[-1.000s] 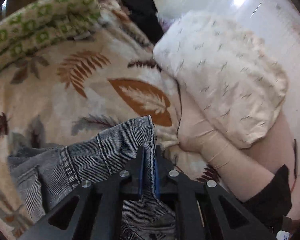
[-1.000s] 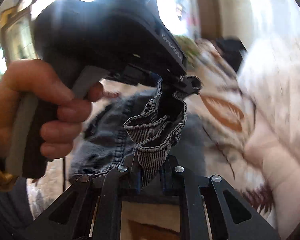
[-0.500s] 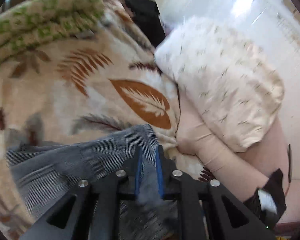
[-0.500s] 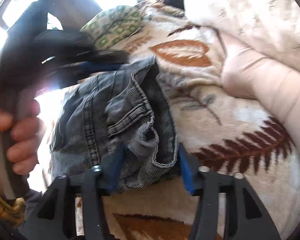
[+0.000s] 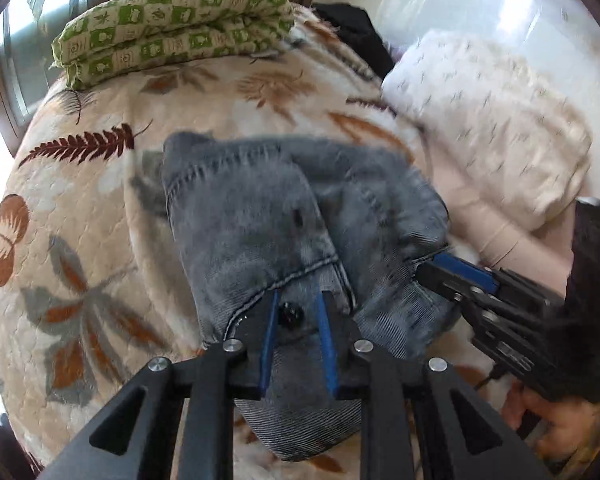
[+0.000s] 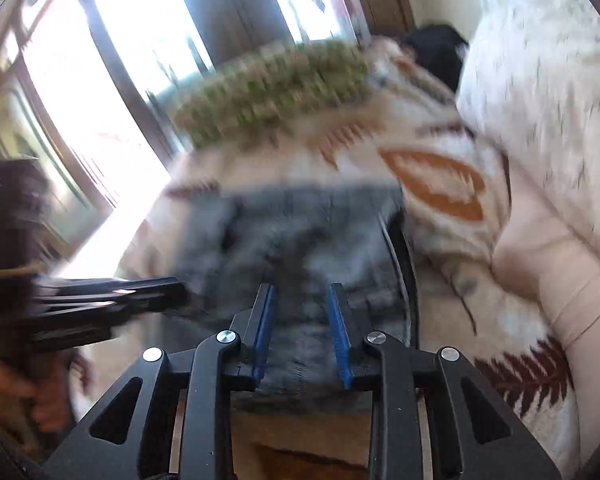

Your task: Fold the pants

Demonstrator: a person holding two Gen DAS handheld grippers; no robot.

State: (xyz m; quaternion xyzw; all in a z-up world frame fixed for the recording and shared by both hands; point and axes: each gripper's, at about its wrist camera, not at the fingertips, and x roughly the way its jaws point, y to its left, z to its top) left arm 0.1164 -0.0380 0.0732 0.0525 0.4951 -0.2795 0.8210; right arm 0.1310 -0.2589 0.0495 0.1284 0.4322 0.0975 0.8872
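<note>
Denim pants (image 5: 284, 220), grey, bunched mid-frame on the leaf-print blanket (image 5: 80, 216): your left gripper (image 5: 296, 316) sits nearer, its narrowly parted jaws astride the waistband button, while your right gripper (image 6: 302, 320), jaws just narrowed, straddles the lower right edge.

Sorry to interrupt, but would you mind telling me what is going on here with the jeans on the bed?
A person is folding grey jeans on a leaf-patterned blanket, with a handheld tool in each hand. The jeans lie bunched in a rough fold. The left tool is over the waistband by the button, its jaws slightly apart, having just opened. The right tool is at the other edge, its jaws having just narrowed; the blur hides whether either pinches cloth.
</note>
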